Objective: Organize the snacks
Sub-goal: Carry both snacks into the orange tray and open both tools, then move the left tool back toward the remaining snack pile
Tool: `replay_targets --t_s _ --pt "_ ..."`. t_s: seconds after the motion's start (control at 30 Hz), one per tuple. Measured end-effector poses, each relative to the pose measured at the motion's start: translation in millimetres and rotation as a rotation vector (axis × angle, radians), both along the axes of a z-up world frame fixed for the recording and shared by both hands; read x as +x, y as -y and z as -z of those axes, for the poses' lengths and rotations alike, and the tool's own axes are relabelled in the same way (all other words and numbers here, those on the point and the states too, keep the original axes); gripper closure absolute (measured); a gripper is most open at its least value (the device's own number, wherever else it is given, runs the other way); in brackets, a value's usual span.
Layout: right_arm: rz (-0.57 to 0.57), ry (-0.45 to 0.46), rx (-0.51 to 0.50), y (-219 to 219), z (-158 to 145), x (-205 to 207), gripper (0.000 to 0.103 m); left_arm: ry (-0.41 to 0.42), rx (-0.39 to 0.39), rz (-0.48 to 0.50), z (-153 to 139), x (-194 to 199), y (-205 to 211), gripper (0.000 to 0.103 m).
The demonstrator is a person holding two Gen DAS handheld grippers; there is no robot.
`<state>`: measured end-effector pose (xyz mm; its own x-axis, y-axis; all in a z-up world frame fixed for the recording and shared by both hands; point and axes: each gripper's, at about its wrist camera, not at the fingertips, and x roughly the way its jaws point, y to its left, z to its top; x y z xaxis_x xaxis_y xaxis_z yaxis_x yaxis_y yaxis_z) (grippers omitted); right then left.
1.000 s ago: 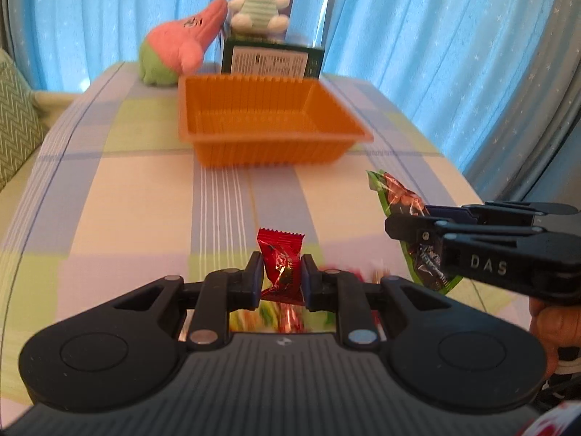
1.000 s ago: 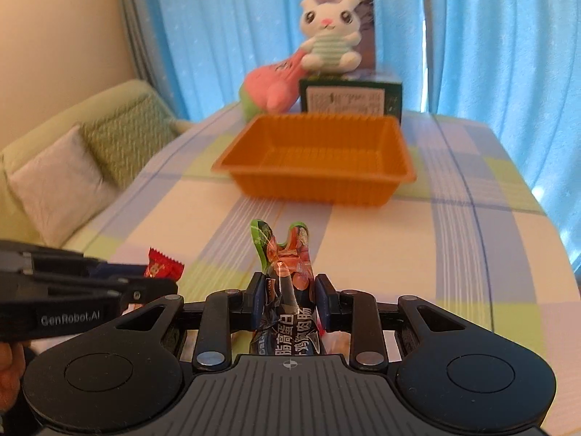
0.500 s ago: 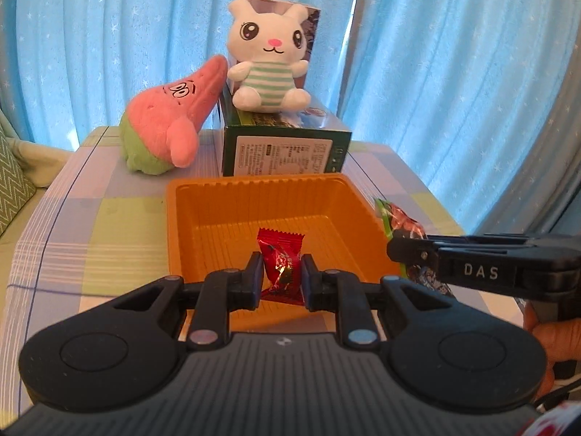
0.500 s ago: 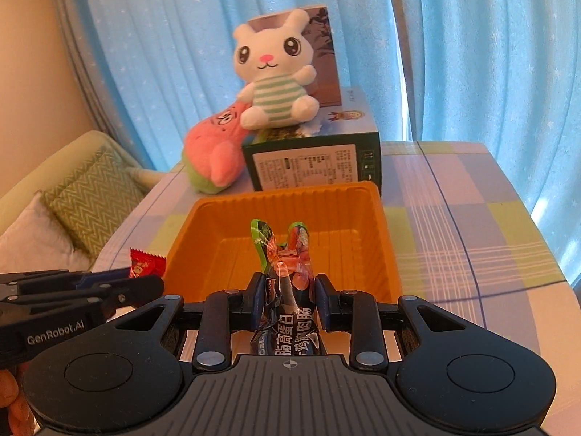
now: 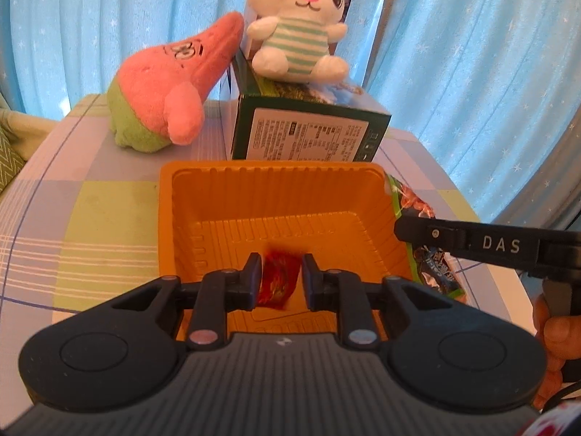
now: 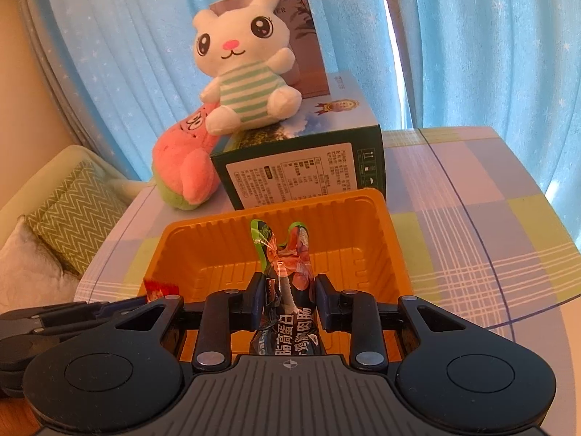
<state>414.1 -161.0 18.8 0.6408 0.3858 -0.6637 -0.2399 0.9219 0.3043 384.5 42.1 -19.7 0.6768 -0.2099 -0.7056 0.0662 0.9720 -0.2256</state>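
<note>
An orange plastic tray [image 5: 272,170] [image 6: 276,214] lies on the checked tablecloth, and both grippers hover over its near half. My left gripper [image 5: 281,272] has its jaws opening. A red wrapped candy [image 5: 277,283] sits blurred between them, with a gap at the right pad, above the tray floor. My right gripper [image 6: 288,287] is shut on a dark sausage snack packet [image 6: 287,254] whose green-edged top points at the tray's far wall. In the left wrist view the right gripper [image 5: 403,227] comes in from the right with that packet [image 5: 432,265]. The red candy [image 6: 159,287] shows at the right wrist view's lower left.
Right behind the tray stands a green carton [image 5: 308,138] with a white bunny plush [image 5: 301,36] on top. A pink star plush [image 5: 174,91] lies to its left. Blue curtains hang behind the table. A sofa with zigzag cushions [image 6: 72,218] stands off the table's left edge.
Both grippers have travelled forward from the near table to above the orange tray. The left jaws have parted, and the red candy has slipped lower between them.
</note>
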Motion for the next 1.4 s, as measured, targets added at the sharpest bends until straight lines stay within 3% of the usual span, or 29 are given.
replay_targets --t_s 0.3,0.63,0.8,1.07,1.4 --pt "0.006 -0.003 -0.007 -1 13 5 0.073 0.016 0.001 -0.058 -1 -22 -16 0.074" --pt "0.031 -0.011 0.009 0 34 5 0.073 0.026 -0.004 -0.056 -2 -41 -18 0.074" --pt "0.062 0.001 0.034 14 30 -10 0.063 0.032 -0.009 -0.055 -4 -53 -17 0.072" --pt "0.068 0.038 0.036 33 6 -69 0.060 0.050 -0.007 -0.068 -16 -96 -9 0.069" --pt "0.067 0.059 0.004 44 -22 -176 0.048 0.088 0.011 -0.097 -45 -181 0 0.040"
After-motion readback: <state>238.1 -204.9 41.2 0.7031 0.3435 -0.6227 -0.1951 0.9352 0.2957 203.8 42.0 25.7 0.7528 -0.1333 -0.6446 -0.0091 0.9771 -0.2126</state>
